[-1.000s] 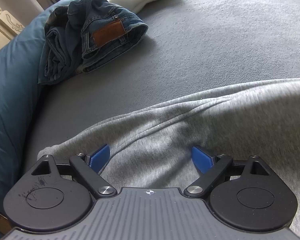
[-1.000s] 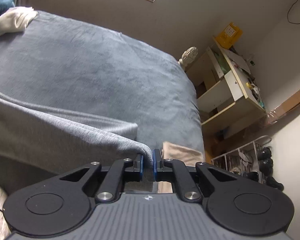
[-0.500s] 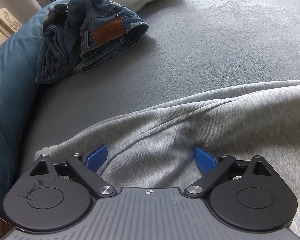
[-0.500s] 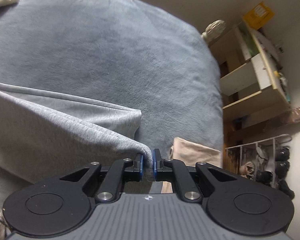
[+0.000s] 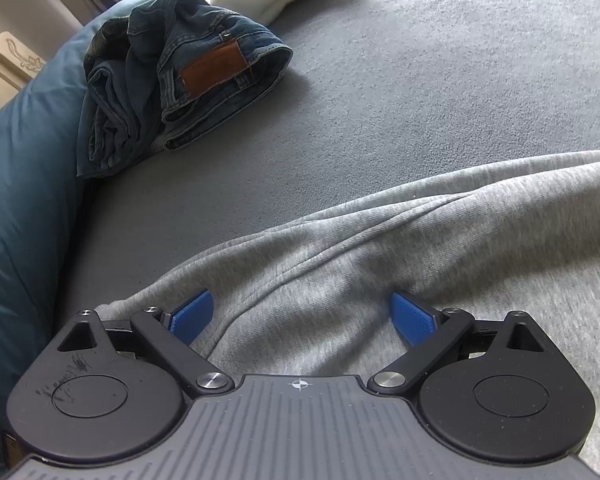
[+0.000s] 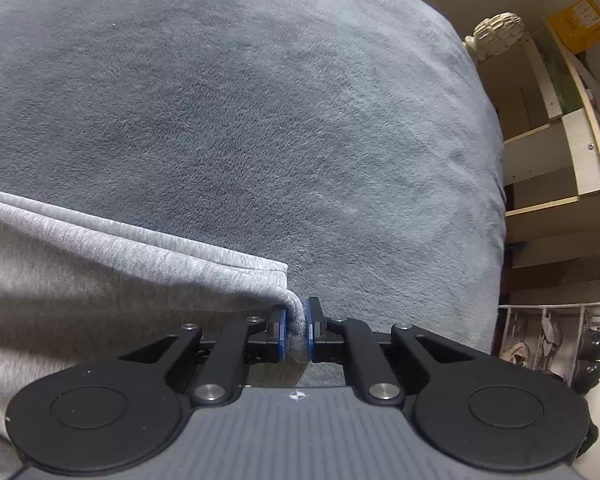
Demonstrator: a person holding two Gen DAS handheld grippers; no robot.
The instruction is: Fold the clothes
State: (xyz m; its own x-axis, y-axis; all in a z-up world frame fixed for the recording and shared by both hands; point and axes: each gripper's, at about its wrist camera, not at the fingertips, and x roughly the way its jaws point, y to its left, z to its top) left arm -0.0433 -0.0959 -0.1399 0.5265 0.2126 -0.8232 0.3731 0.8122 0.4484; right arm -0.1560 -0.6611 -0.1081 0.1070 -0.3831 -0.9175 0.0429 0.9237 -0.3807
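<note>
- The grey sweatshirt (image 5: 440, 248) lies spread on the grey bed (image 5: 420, 80).
- The left gripper (image 5: 302, 314) rests on the sweatshirt, its jaws spread wide.
- The right gripper (image 6: 296, 330) pinches the sweatshirt's corner.
- Folded jeans (image 5: 172, 80) lie beyond the sweatshirt, against a blue pillow (image 5: 16, 200).

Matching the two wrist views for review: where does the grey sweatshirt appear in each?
Left wrist: the grey sweatshirt fills the lower right, spread under the open left gripper.
Right wrist: it fills the lower left; its corner is pinched in the right gripper.
Shared landmark: the grey blanket beneath it.
</note>
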